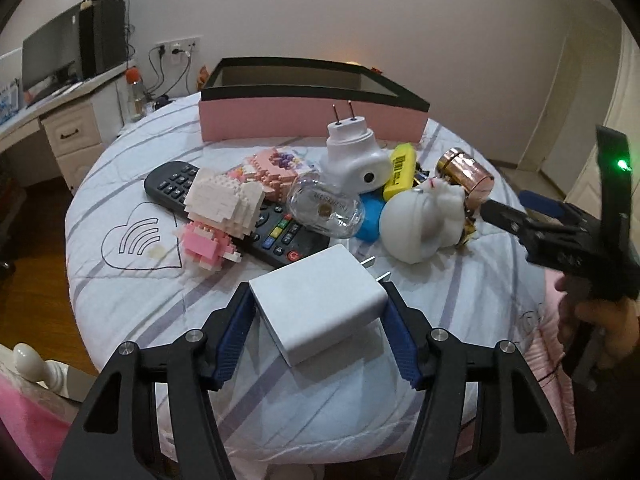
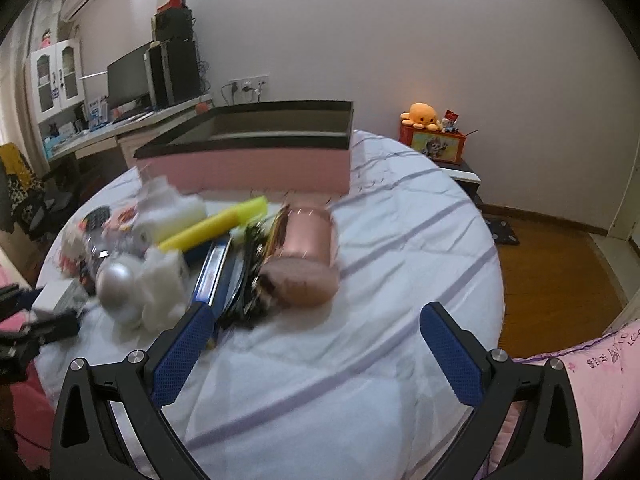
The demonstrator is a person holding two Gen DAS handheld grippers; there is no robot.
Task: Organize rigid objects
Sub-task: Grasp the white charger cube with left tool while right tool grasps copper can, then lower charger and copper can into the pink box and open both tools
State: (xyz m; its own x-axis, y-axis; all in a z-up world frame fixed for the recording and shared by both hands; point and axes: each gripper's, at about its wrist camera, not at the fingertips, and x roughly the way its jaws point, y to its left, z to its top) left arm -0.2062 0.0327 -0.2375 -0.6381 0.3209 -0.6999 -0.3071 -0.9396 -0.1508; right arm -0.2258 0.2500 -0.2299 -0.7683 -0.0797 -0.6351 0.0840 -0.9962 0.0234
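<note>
A white wall charger [image 1: 320, 308] with two prongs sits between the blue pads of my left gripper [image 1: 316, 300], and both pads press on its sides. Behind it lies a pile: a black remote [image 1: 172, 184], a white-and-pink block figure [image 1: 216, 216], a white plug device [image 1: 352, 156], a clear bottle [image 1: 324, 208], a yellow highlighter [image 1: 400, 168], a white round toy [image 1: 416, 220] and a rose-gold cylinder [image 2: 304, 256]. A pink box [image 2: 248, 164] with a black rim stands open at the back. My right gripper [image 2: 316, 332] is open and holds nothing, just in front of the cylinder.
All of this lies on a round bed with a striped white cover [image 2: 400, 240]. A desk with a monitor [image 1: 48, 60] stands at the left. A bedside stand with an orange plush [image 2: 424, 116] is at the right, and a wooden floor [image 2: 560, 272] beyond the bed's edge.
</note>
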